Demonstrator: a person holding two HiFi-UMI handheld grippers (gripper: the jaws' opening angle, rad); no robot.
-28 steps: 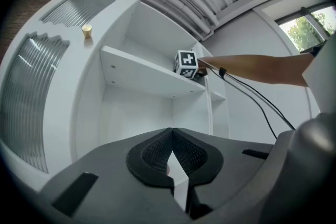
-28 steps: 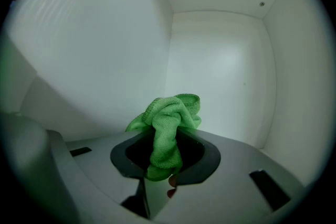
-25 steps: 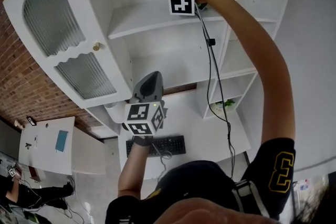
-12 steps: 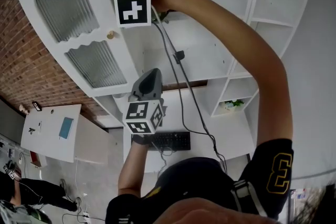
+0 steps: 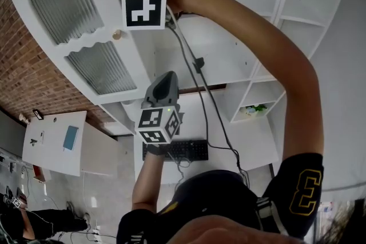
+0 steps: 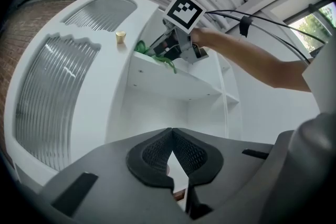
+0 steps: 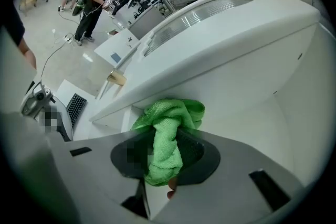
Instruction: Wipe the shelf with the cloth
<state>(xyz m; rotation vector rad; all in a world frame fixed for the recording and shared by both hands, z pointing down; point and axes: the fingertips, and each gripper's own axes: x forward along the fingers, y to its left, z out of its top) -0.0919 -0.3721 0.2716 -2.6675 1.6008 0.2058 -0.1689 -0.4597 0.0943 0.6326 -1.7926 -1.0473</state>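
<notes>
A white cabinet (image 5: 229, 43) with open shelves fills the upper part of the head view. Its door (image 5: 74, 37) with two ribbed glass panels stands open at 10 o'clock, and there is a small brass knob (image 5: 116, 35) on the door edge. A brick wall (image 5: 23, 71) is behind the door at 9 o'clock. Below, at 6 o'clock, I see a black keyboard (image 5: 180, 150) on a white desk.

My right gripper (image 7: 165, 165) is raised at 12 o'clock in the head view, at the upper shelf (image 6: 157, 73). Its jaws are pinching the green cloth (image 7: 168, 123). The cloth is bunched between the pads and swells out in front of them. In the left gripper view, the cloth sits on the left front part of this shelf, near the knob, and a small piece hangs over the front edge. A black cable (image 5: 197, 66) hangs down from this gripper in front of the cabinet.

My left gripper (image 6: 171, 136) is lower, near the centre of the head view, well apart from the shelf. Its jaws are pressed together at the tips and nothing is between them. It points up toward the cabinet and touches nothing.
</notes>
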